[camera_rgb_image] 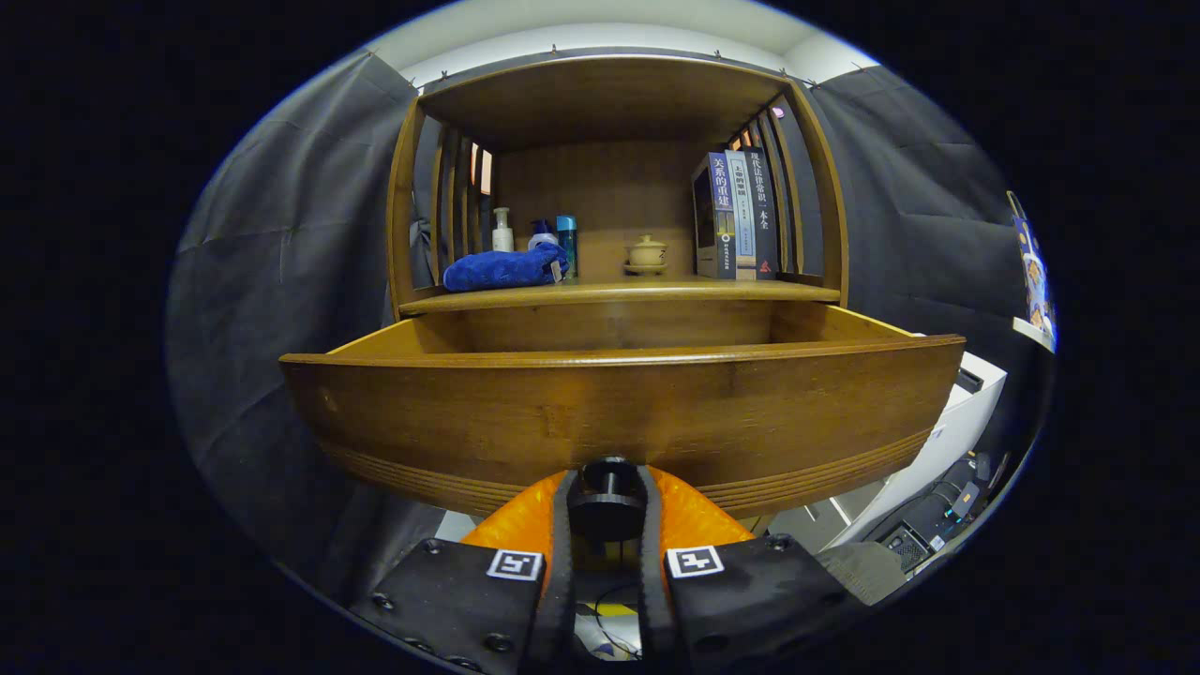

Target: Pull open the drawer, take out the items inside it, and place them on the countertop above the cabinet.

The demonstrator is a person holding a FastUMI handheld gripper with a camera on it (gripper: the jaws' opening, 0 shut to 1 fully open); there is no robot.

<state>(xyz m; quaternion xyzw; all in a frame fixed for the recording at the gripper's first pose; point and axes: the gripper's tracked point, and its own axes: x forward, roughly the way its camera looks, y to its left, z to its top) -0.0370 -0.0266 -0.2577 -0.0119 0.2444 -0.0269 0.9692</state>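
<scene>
gripper (607, 502) closed on the drawer knob (607, 506), one finger pressing each side of the dark round knob, at the bottom middle of the drawer front. drawer (619, 412) is wooden and pulled well out of the cabinet (619, 98); its front panel hides the inside, contents can't be seen. countertop (619, 292) sits right above the drawer opening. on it, near the left edge, a blue towel (502, 269), with a white pump bottle (502, 231) and a blue bottle (567, 244) behind it toward the back. small lidded cup (647, 254) stands near the middle. upright books (736, 217) by the right edge against the slatted side. white unit (947, 431) stands beyond the drawer's right end.
</scene>
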